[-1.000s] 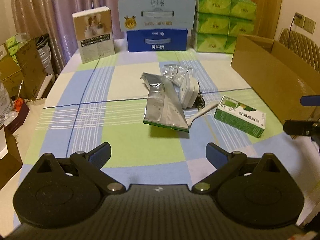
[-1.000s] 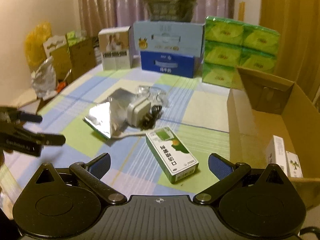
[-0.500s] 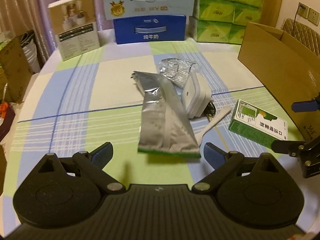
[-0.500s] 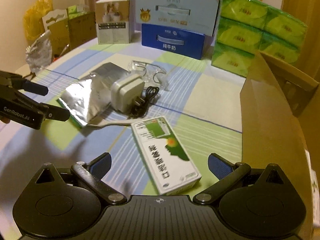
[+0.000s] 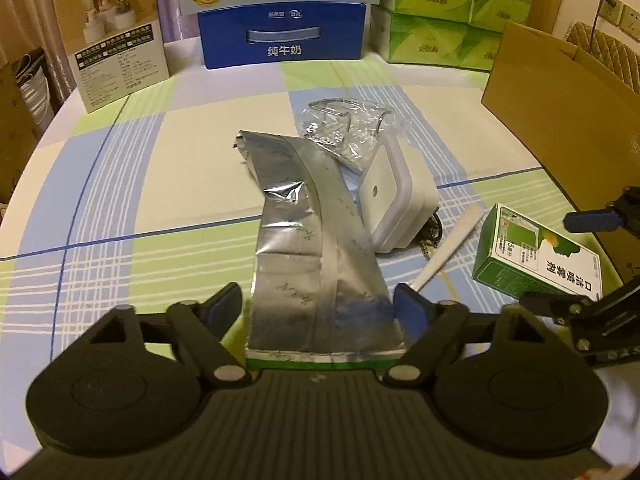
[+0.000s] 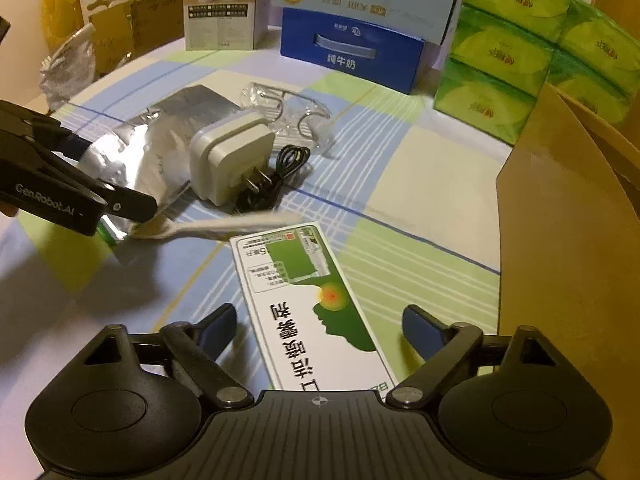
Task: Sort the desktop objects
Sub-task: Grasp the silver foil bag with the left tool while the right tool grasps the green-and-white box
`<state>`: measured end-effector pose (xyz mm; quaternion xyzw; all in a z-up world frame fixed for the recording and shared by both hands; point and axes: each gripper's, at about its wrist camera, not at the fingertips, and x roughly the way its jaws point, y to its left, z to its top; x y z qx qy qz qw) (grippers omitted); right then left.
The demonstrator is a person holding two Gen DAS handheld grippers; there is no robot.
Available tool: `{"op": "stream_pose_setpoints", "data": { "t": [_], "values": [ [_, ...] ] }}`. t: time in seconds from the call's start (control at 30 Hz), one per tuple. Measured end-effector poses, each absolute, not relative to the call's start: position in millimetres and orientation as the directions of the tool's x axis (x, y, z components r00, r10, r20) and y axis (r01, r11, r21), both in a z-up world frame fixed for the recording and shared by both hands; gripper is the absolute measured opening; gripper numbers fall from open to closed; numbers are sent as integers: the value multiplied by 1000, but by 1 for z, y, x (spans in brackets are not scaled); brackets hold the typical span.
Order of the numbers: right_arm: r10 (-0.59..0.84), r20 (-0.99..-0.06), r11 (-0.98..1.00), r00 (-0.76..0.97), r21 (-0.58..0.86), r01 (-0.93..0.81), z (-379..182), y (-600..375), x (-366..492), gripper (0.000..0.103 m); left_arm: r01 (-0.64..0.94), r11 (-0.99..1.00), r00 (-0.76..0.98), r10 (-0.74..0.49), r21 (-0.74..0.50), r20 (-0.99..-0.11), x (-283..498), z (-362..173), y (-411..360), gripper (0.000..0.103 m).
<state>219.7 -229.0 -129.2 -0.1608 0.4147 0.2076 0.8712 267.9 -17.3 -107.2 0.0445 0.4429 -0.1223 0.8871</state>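
A silver foil pouch point(image 5: 316, 256) lies on the checked tablecloth, its near end between the spread fingers of my open left gripper point(image 5: 320, 308). My right gripper point(image 6: 320, 326) is open too, straddling the near end of a green and white medicine box point(image 6: 308, 292). Behind the pouch sit a white charger point(image 5: 394, 200) with a black cable point(image 6: 280, 176), a crumpled clear plastic wrapper point(image 5: 348, 128) and a white paper-wrapped stick point(image 6: 224, 226). The left gripper point(image 6: 132, 206) shows at the left of the right wrist view, over the foil pouch point(image 6: 160, 148).
An open cardboard box point(image 6: 576, 216) stands along the table's right side. At the back are a blue milk carton point(image 5: 280, 36), stacked green tissue packs point(image 5: 444, 16) and a white product box point(image 5: 116, 36). Bags and cartons crowd the floor at left.
Both grippers have moved forward and down: the left one onto the foil pouch, the right one over the green box. Both stay open.
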Motion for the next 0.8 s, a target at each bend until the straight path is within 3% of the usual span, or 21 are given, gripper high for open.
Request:
{"op": "stream_pose_setpoints", "data": {
  "t": [0.07, 0.33, 0.8],
  "values": [
    [227, -795, 864, 563, -102, -493, -131, -229, 221, 77, 268, 963, 570, -185, -31, -800, 268, -108, -18, 68],
    [239, -799, 867, 551, -79, -491, -128, -224, 215, 54, 241, 970, 572, -169, -33, -803, 259, -101, -8, 55],
    [323, -803, 890, 501, 77, -450, -113, -218, 158, 53, 220, 975, 556, -127, -2, -821, 170, -85, 16, 46]
  ]
}}
